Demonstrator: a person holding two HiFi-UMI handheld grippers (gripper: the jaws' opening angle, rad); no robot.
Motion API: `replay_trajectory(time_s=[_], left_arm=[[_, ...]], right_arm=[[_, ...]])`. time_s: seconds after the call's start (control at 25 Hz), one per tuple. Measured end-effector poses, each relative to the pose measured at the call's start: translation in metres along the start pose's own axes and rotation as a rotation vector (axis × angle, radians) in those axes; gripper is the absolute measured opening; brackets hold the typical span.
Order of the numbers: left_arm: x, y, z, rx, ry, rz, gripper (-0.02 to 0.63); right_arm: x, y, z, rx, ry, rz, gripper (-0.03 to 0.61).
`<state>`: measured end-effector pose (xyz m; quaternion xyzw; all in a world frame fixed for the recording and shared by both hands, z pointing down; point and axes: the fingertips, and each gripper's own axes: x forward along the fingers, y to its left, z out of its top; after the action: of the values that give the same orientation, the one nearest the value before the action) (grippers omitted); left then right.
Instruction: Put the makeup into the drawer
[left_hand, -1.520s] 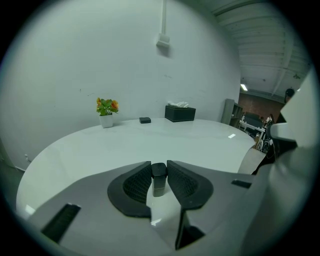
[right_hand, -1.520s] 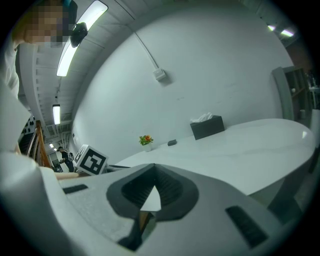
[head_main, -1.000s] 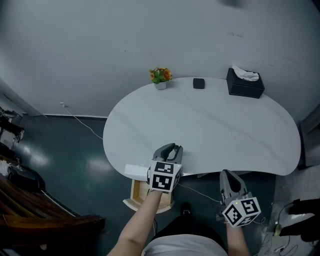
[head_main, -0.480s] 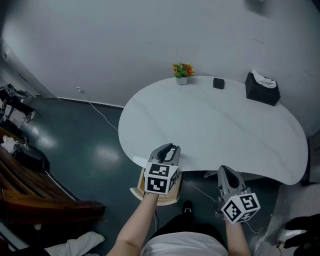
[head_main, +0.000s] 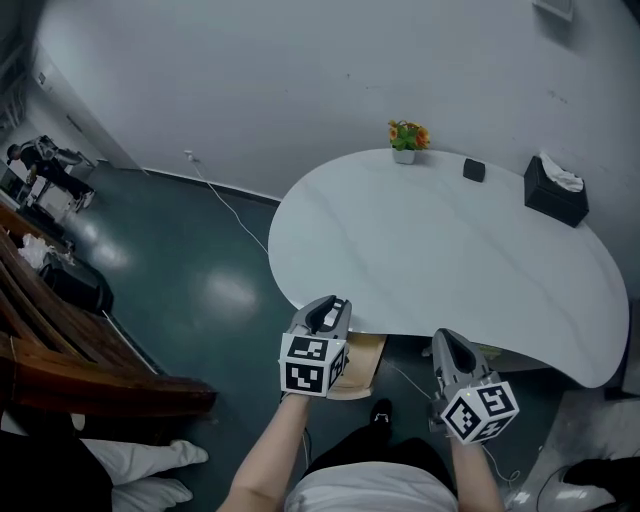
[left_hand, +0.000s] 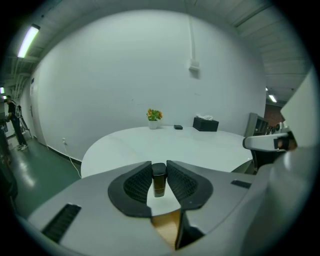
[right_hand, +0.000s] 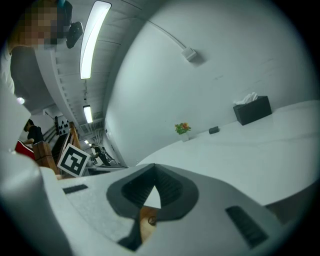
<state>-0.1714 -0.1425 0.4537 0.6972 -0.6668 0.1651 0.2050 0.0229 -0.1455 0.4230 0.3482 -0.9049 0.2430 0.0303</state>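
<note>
My left gripper (left_hand: 159, 171) is shut on a small dark makeup bottle (left_hand: 159, 185), which stands upright between the ribbed pads. In the head view the left gripper (head_main: 322, 318) hovers at the near edge of the white table (head_main: 450, 250), just left of the open wooden drawer (head_main: 362, 362) below the tabletop. Wood of that drawer shows under the jaws (left_hand: 168, 228). My right gripper (head_main: 447, 347) hangs lower right, off the table edge, its pads (right_hand: 170, 190) meeting at the tips with nothing between them.
On the far side of the table stand a small flower pot (head_main: 405, 137), a little black box (head_main: 474, 169) and a black tissue box (head_main: 556, 190). A white cable (head_main: 230, 212) runs over the dark floor. Wooden furniture (head_main: 60, 350) fills the left.
The view has swung left, so the table sits further right. Both grippers have drifted left along the near table edge. The left gripper still holds the bottle.
</note>
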Motion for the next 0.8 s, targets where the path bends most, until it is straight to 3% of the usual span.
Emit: replay_trajectory(time_s=[0.4, 0.8], left_arm=[[-0.036, 0.027, -0.035, -0.066, 0.010, 0.074, 0.097], [-0.058, 0.026, -0.059, -0.081, 0.021, 0.100, 0.097]], right_arm=[[0.013, 0.029, -0.015, -0.015, 0.042, 0.072, 0.002], [0.004, 0.043, -0.028, -0.014, 0.068, 0.103, 0.002]])
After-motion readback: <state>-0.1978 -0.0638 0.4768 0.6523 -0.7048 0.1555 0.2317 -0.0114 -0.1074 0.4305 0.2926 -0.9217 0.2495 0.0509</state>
